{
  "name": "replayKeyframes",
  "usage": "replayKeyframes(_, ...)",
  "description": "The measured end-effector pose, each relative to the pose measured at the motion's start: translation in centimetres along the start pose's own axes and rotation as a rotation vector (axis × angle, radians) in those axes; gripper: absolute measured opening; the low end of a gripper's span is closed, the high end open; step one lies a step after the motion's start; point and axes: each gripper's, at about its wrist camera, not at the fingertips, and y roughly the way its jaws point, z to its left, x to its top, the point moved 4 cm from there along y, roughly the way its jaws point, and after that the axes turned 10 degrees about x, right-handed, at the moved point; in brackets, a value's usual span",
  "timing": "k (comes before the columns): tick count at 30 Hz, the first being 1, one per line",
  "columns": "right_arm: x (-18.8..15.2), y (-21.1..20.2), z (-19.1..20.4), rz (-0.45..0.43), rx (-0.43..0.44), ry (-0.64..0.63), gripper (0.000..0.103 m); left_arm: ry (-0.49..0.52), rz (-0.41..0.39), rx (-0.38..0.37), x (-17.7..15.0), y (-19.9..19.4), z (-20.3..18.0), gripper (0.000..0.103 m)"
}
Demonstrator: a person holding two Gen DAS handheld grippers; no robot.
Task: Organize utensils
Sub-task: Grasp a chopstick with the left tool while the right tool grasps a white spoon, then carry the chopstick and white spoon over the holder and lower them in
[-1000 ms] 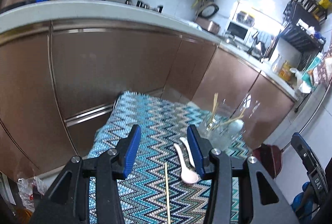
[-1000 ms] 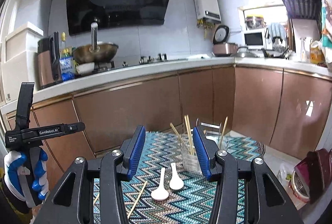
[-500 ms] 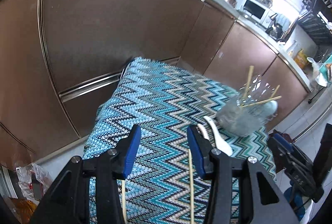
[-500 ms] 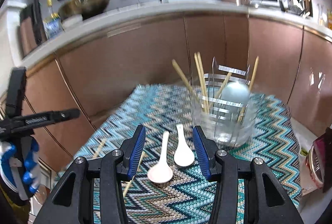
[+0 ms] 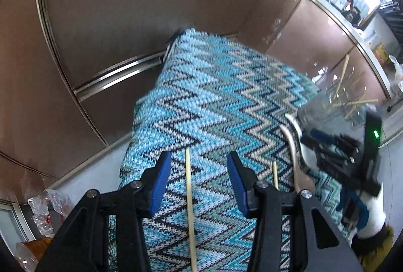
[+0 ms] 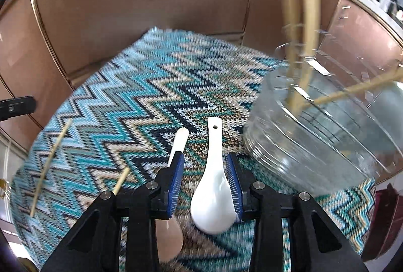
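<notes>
1. Right gripper (image 6: 205, 182): jaws apart, straddling the white soup spoon (image 6: 214, 192) just beside the glass holder (image 6: 327, 146), lined up for a pinch.
2. Left gripper (image 5: 199, 184): jaws apart, astride a loose chopstick (image 5: 190, 209), farther from the holder.

On the zigzag-knit blue cloth (image 6: 131, 101), two white ceramic spoons (image 6: 214, 186) lie side by side just left of the clear glass utensil holder (image 6: 325, 143), which stands near the cloth's right edge holding wooden chopsticks (image 6: 308, 45). Two loose wooden chopsticks (image 5: 189, 199) lie toward its left edge.
</notes>
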Motion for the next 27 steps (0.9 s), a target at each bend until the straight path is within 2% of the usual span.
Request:
replayKeyframes(4,0.9,2.1,-0.3,0.06,-0.012,-0.017,0.034,0.018,0.04,0.011,-0.6,1.2,0.3,0.044)
replayKeyframes(10,1.3,3.5,-0.9,0.085,-0.003,-0.002,0.034,0.019,0.073,0.001,-1.3,2.5,0.3,0.044)
replayKeyframes(14,1.8,4.4,-1.0,0.1,-0.003,-0.001,0.029,0.01,0.102,0.011,-1.4,3.3,0.7,0.044)
replayKeyframes(19,2.4,4.9,-1.4,0.113,0.004,0.014,0.015,0.013,0.163,0.008,-1.3,4.5,0.8,0.043)
replayKeyframes(24,2.3,4.9,-1.7,0.119,0.023,0.025,0.014,0.043,0.218,0.011,-1.6,5.7,0.3,0.043)
replayKeyframes(27,1.9,4.6,-1.6,0.122,0.028,0.022,0.014,0.07,0.236,0.032,-1.8,6.3,-0.1,0.036)
